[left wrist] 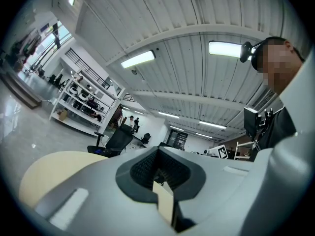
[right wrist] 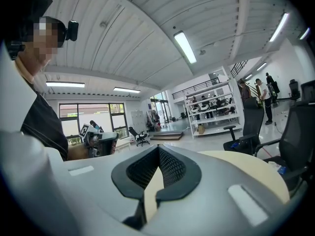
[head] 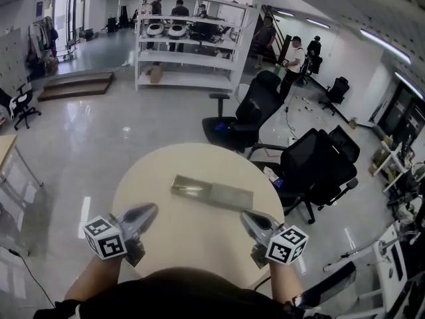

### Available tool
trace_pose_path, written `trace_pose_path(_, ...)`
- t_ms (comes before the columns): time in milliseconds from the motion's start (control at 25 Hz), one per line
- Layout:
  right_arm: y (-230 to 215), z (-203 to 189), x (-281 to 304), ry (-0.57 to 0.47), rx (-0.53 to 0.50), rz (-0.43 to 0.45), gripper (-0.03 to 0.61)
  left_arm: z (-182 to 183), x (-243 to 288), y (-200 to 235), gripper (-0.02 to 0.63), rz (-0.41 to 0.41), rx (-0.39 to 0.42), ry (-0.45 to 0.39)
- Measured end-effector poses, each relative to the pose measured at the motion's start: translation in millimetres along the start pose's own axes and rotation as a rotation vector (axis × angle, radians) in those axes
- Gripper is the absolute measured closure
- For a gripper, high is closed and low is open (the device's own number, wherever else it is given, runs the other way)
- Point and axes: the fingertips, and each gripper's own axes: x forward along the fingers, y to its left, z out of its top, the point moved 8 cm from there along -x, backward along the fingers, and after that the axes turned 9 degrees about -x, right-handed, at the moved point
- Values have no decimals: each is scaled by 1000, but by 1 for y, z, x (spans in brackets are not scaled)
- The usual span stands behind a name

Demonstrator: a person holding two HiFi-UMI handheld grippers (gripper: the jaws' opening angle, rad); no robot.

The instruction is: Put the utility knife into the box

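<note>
On the round beige table [head: 159, 178], a long flat grey box [head: 212, 193] lies at the middle, angled slightly, with a shiny patch near its left end. I cannot make out the utility knife as a separate thing. My left gripper [head: 151, 209] rests at the table's near left, pointing toward the box and apart from it, shut and empty. At the near right is my right gripper [head: 244, 214], also shut with nothing in it. Both gripper views tilt upward over the jaws, left [left wrist: 157, 173] and right [right wrist: 158, 173], and show mostly ceiling and room.
Two black office chairs [head: 249, 115] [head: 315, 165] stand just beyond the table's far right edge. A white shelf unit [head: 189, 42] and several people are far off across the glossy floor. A desk edge [head: 10, 148] sits at the left.
</note>
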Motion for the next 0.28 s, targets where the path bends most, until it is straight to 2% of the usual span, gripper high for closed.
trace_pose_path(280,-7,0,-8,0,-3,17,566,-4,3,-4,614,9,9,-10)
